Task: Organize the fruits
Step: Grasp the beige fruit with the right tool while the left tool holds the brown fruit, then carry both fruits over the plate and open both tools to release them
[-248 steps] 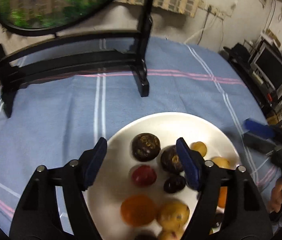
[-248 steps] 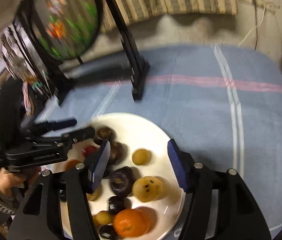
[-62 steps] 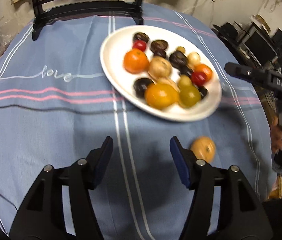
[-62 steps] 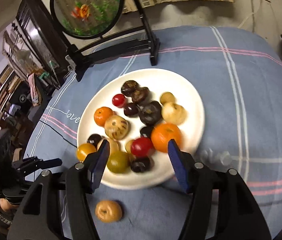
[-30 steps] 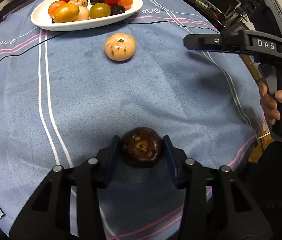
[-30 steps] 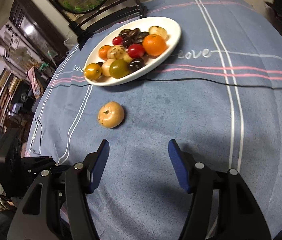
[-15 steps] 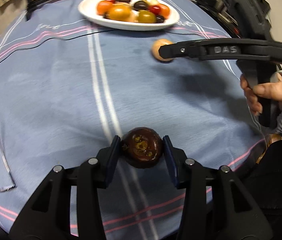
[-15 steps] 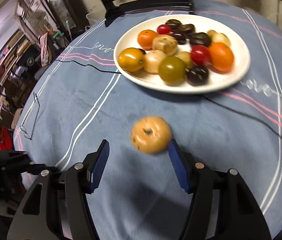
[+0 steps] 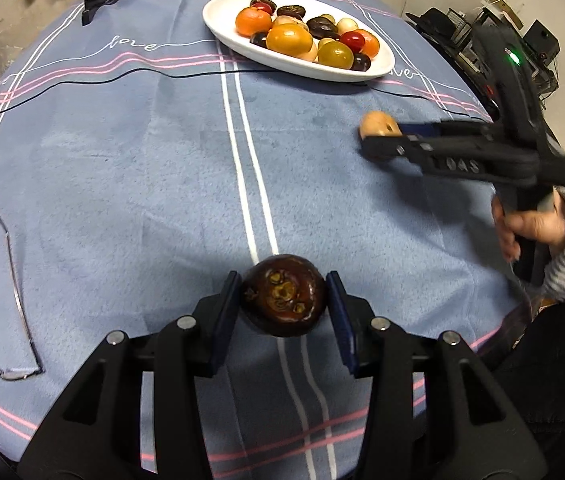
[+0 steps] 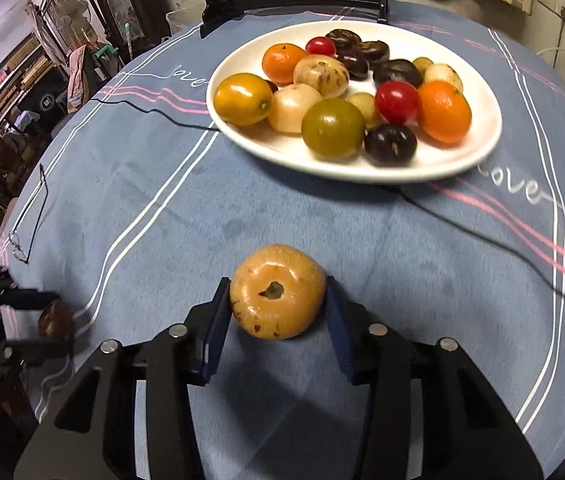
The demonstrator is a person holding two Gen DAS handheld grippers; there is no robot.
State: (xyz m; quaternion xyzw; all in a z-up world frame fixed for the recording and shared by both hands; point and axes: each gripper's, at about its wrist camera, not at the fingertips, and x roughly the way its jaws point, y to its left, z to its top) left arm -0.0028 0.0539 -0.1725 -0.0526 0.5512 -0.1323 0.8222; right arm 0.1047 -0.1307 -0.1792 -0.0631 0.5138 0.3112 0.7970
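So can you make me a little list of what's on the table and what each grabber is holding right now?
left hand-held gripper: shut on the dark brown fruit
right hand-held gripper: jaws just closed, shut on the tan fruit
white plate: on the blue tablecloth, piled with orange, red, green, tan and dark fruits
also on the cloth: thin black cable, bent wire

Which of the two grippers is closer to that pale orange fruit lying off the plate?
The right gripper: its fingers have just closed on the pale orange fruit. The left gripper is farther away across the cloth, holding a dark brown fruit.
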